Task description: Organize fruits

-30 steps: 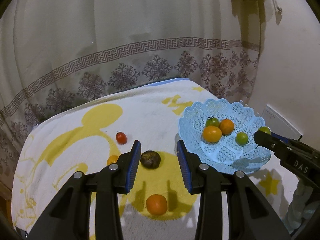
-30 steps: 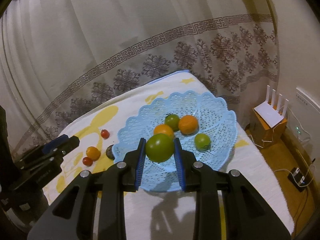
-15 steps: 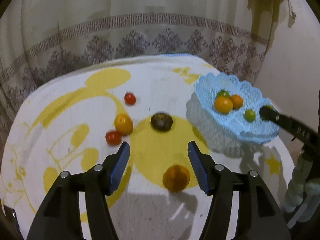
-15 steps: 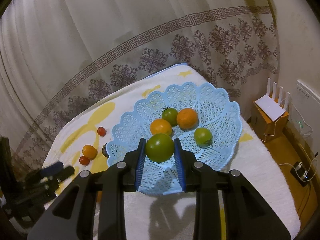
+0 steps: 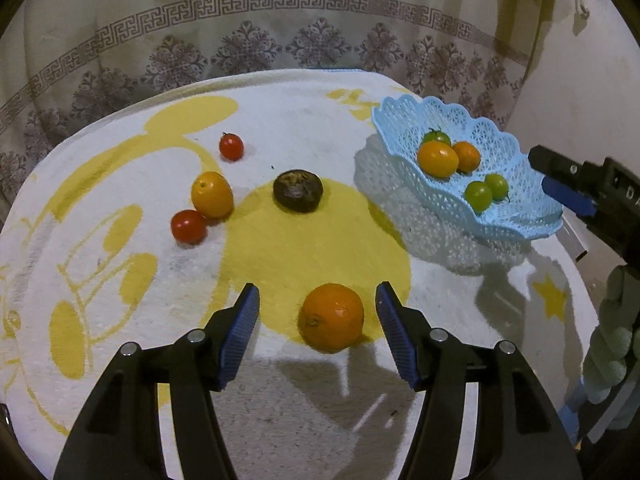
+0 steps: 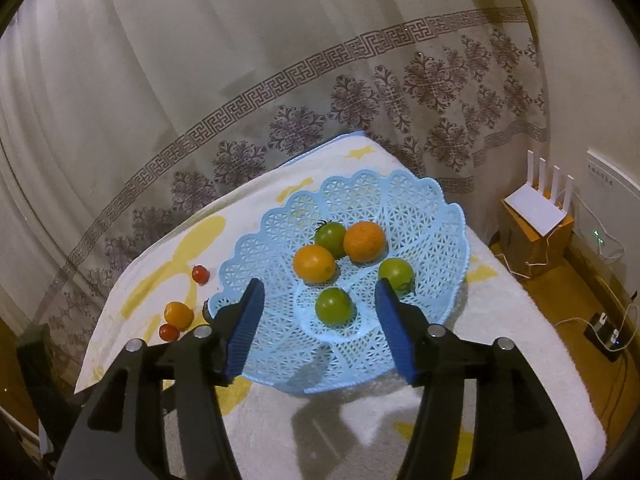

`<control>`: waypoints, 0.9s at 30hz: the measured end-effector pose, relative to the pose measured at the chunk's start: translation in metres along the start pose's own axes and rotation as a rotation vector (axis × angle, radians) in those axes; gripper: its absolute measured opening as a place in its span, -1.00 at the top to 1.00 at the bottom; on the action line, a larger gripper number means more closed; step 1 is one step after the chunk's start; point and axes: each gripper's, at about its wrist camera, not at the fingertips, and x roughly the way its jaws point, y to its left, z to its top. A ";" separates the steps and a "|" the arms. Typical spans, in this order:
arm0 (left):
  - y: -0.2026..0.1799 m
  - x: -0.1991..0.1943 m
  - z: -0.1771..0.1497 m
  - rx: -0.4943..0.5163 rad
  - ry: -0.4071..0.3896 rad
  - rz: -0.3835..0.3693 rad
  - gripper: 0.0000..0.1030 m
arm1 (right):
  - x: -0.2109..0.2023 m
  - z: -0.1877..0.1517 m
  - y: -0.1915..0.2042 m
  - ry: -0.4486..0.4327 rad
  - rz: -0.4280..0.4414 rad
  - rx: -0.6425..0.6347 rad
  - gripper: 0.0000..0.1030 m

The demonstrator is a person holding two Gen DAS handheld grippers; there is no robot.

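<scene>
My left gripper [image 5: 317, 322] is open, its jaws on either side of an orange [image 5: 331, 317] on the white and yellow blanket [image 5: 120, 280]. Farther off lie a dark brown fruit [image 5: 297, 190], a yellow-orange fruit [image 5: 212, 194] and two red tomatoes [image 5: 189, 226] [image 5: 231, 147]. My right gripper [image 6: 320, 324] is open and empty above the near side of the light blue lattice basket [image 6: 436, 216]. A green tomato [image 6: 334, 306] lies in the basket between its jaws, with two other green tomatoes [image 6: 396, 274] [image 6: 330, 237] and two orange fruits [image 6: 314, 263] [image 6: 365, 241]. The basket also shows in the left wrist view [image 5: 516, 216].
A patterned curtain [image 6: 280, 80] hangs behind the table. Right of the table, on the floor, a white router [image 6: 538, 208] sits on a cardboard box, with cables and a power strip [image 6: 608, 330]. The right gripper's body [image 5: 588, 192] shows beside the basket.
My right gripper opened and let the green tomato go into the basket. My left gripper opened wider and came down around the orange.
</scene>
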 end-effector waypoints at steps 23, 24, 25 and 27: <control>-0.041 -0.025 0.050 0.081 -0.111 -0.063 0.29 | -0.013 0.007 -0.007 -0.037 -0.004 0.017 -0.16; -0.045 -0.025 0.053 0.085 -0.116 -0.066 0.29 | -0.014 0.008 -0.008 -0.039 -0.005 0.019 -0.16; -0.049 -0.025 0.057 0.091 -0.122 -0.073 0.29 | -0.015 0.009 -0.009 -0.042 -0.007 0.021 -0.16; -0.056 -0.024 0.065 0.102 -0.133 -0.087 0.29 | -0.016 0.010 -0.011 -0.046 -0.010 0.029 -0.16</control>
